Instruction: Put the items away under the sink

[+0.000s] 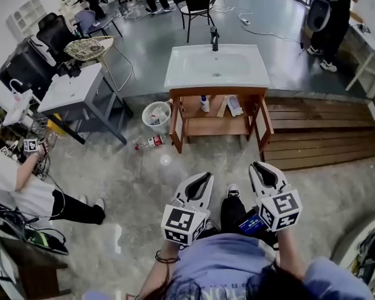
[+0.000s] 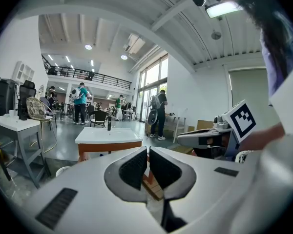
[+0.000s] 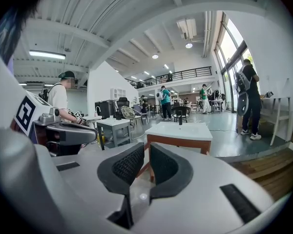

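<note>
The white sink [image 1: 216,66] sits on a wooden cabinet [image 1: 175,120] ahead of me, its doors swung open. On the shelf under it stand a small bottle [image 1: 204,104] and a pale flat item [image 1: 234,106]. A bottle with a red label [image 1: 151,143] lies on the floor left of the cabinet, beside a white basket [image 1: 156,115]. My left gripper [image 1: 200,181] and right gripper [image 1: 262,170] hover side by side well short of the cabinet, both pointing at it. Each is shut with nothing between its pads, as the left gripper view [image 2: 148,150] and right gripper view [image 3: 147,147] show.
A grey table with another basin [image 1: 69,89] stands at the left, with a person [image 1: 19,192] seated on the floor near it. A wooden deck [image 1: 319,130] lies right of the cabinet. Behind the sink stand a black chair [image 1: 195,5] and another person [image 1: 328,17].
</note>
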Action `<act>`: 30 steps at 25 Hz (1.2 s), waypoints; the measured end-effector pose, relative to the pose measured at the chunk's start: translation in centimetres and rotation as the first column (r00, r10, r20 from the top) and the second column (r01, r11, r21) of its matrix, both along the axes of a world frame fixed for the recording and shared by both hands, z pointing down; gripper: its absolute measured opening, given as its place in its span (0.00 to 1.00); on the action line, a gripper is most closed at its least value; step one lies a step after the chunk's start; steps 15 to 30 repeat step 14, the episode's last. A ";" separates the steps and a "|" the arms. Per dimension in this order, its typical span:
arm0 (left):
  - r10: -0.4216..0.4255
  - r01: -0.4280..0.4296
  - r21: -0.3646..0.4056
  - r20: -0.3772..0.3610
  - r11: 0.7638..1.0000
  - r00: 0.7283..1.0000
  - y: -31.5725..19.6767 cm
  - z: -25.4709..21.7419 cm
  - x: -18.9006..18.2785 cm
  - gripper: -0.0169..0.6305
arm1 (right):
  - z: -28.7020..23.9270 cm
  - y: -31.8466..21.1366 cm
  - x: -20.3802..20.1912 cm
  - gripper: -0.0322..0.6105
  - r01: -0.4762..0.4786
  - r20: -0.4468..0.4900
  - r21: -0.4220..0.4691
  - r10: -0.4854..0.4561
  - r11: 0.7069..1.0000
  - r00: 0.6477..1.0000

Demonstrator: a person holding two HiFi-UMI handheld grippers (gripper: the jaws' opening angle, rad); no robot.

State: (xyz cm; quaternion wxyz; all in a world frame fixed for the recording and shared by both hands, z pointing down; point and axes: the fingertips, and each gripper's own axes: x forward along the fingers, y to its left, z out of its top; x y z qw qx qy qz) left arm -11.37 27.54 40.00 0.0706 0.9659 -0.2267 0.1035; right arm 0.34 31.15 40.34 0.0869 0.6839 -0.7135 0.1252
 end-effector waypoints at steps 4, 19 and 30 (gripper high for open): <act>0.008 -0.008 0.003 0.001 1.000 1.000 0.2 -0.2 0.1 0.05 | -0.2 0.2 -0.2 0.13 0.001 0.000 0.001 -0.001 1.000 1.000; 0.006 -0.006 0.025 -0.009 1.000 1.000 0.5 -0.5 0.5 0.05 | -0.1 1.0 0.2 0.13 -0.001 -0.009 0.008 0.001 1.000 1.000; 0.006 -0.006 0.025 -0.009 1.000 1.000 0.5 -0.5 0.5 0.05 | -0.1 1.0 0.2 0.13 -0.001 -0.009 0.008 0.001 1.000 1.000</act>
